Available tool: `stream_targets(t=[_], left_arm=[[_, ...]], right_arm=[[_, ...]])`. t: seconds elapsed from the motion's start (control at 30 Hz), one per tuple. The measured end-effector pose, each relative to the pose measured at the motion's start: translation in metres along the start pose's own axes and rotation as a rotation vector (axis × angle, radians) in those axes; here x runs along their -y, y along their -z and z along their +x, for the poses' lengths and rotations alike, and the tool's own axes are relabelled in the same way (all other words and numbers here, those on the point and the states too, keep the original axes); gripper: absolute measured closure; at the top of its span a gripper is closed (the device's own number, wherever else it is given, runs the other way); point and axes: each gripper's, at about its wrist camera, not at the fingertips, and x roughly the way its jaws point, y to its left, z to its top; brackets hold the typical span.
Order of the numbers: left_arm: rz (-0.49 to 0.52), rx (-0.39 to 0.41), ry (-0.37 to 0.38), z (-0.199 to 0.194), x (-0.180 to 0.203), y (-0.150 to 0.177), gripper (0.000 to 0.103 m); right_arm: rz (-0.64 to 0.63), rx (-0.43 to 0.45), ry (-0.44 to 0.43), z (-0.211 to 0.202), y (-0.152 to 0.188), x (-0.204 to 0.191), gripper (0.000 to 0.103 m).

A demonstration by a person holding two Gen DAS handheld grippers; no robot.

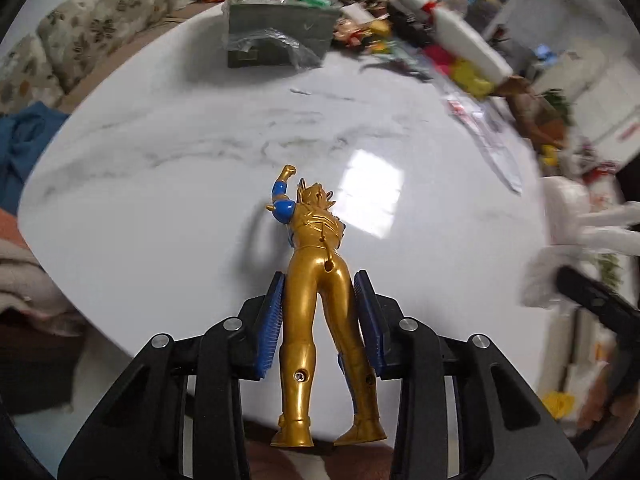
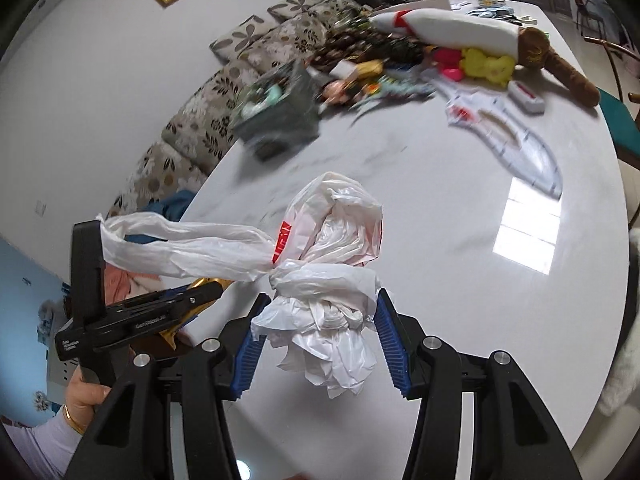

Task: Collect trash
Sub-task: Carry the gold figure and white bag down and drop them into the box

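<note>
left wrist view: our left gripper [image 1: 319,322] pinches a gold plastic action figure with blue arms [image 1: 320,280] by the legs, its blue ribbed pads against both thighs, head pointing away over the white marble-patterned worktop [image 1: 180,184]. a grey-green open box stuffed with plastic wrappers [image 1: 280,34] stands at the far edge.

right wrist view: our right gripper [image 2: 318,340] pinches a knotted white plastic bag with red print [image 2: 332,264] above the worktop; one bag handle trails left onto the left gripper. a heap of mixed toys [image 2: 400,56] lies beside the box.
</note>
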Motion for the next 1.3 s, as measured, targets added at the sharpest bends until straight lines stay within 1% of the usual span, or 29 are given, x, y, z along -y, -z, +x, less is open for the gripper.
stream_targets(t=[0.13, 0.2, 0.27, 0.33, 0.37, 0.43, 0.47, 0.53, 0.57, 0.63, 0.67, 0.73, 0.77, 0.83, 0.87, 0.9, 0.93, 0.97, 1.0, 1.03, 1.07, 1.1, 1.23, 1.27, 1.3], left_arm=[[0.011, -0.013, 0.079, -0.036, -0.027, 0.033, 0.068], [0.028, -0.019, 0.090, -0.058, -0.044, 0.057, 0.069], [0.042, -0.035, 0.084, -0.073, -0.059, 0.082, 0.068], [0.039, -0.081, 0.073, -0.081, -0.072, 0.109, 0.068], [0.028, -0.113, 0.081, -0.080, -0.079, 0.122, 0.069], [0.032, -0.189, 0.078, -0.072, -0.091, 0.151, 0.068], [0.037, -0.213, 0.074, -0.067, -0.093, 0.158, 0.068], [0.034, -0.293, 0.068, -0.043, -0.101, 0.182, 0.068], [0.033, -0.323, 0.068, -0.031, -0.103, 0.188, 0.068], [0.042, -0.397, 0.046, 0.005, -0.109, 0.208, 0.068], [0.052, -0.448, 0.041, 0.027, -0.111, 0.217, 0.068], [0.041, -0.499, 0.023, 0.060, -0.116, 0.230, 0.068], [0.044, -0.543, 0.009, 0.084, -0.119, 0.239, 0.068], [0.026, -0.577, -0.029, 0.122, -0.127, 0.251, 0.068], [0.029, -0.600, -0.041, 0.143, -0.130, 0.257, 0.068], [0.006, -0.628, -0.050, 0.166, -0.136, 0.265, 0.068], [-0.008, -0.646, -0.054, 0.183, -0.139, 0.269, 0.068], [-0.013, -0.660, -0.052, 0.198, -0.143, 0.272, 0.068], [0.003, -0.671, -0.068, 0.218, -0.146, 0.274, 0.067], [0.020, -0.680, -0.095, 0.226, -0.147, 0.279, 0.060], [0.035, -0.699, -0.144, 0.234, -0.149, 0.284, 0.034], [0.041, -0.707, -0.175, 0.243, -0.152, 0.284, 0.024], [0.025, -0.706, -0.199, 0.242, -0.165, 0.277, 0.023], [0.007, -0.699, -0.204, 0.236, -0.168, 0.273, 0.021], [-0.003, -0.693, -0.201, 0.233, -0.169, 0.272, 0.020]], right_arm=[[-0.002, -0.031, -0.023, -0.004, 0.045, -0.059, 0.051], [-0.020, -0.047, -0.021, -0.003, 0.068, -0.086, 0.051], [-0.018, -0.063, 0.004, 0.002, 0.090, -0.104, 0.051], [0.017, -0.106, 0.010, 0.014, 0.116, -0.115, 0.051], [0.036, -0.129, 0.027, 0.021, 0.131, -0.119, 0.051], [0.061, -0.178, 0.036, 0.033, 0.156, -0.122, 0.051], [0.086, -0.208, 0.041, 0.040, 0.171, -0.122, 0.051], [0.115, -0.253, 0.048, 0.055, 0.191, -0.120, 0.051], [0.122, -0.274, 0.071, 0.065, 0.203, -0.118, 0.051], [0.138, -0.312, 0.094, 0.087, 0.222, -0.109, 0.051], [0.153, -0.338, 0.117, 0.104, 0.234, -0.101, 0.051], [0.184, -0.384, 0.144, 0.132, 0.255, -0.087, 0.051], [0.217, -0.407, 0.161, 0.150, 0.267, -0.074, 0.051], [0.259, -0.457, 0.184, 0.183, 0.287, -0.054, 0.049], [0.270, -0.478, 0.209, 0.202, 0.300, -0.043, 0.049], [0.274, -0.500, 0.232, 0.220, 0.310, -0.032, 0.048], [0.283, -0.517, 0.248, 0.233, 0.316, -0.025, 0.043], [0.299, -0.540, 0.273, 0.250, 0.324, -0.013, 0.026], [0.312, -0.560, 0.307, 0.263, 0.331, -0.004, 0.015], [0.322, -0.590, 0.344, 0.274, 0.337, 0.004, 0.006], [0.335, -0.651, 0.376, 0.287, 0.344, 0.014, 0.006], [0.344, -0.681, 0.386, 0.293, 0.350, 0.018, 0.006], [0.410, -0.691, 0.357, 0.291, 0.354, 0.029, 0.005], [0.424, -0.688, 0.346, 0.286, 0.355, 0.030, 0.006], [0.429, -0.686, 0.345, 0.282, 0.353, 0.029, 0.005]])
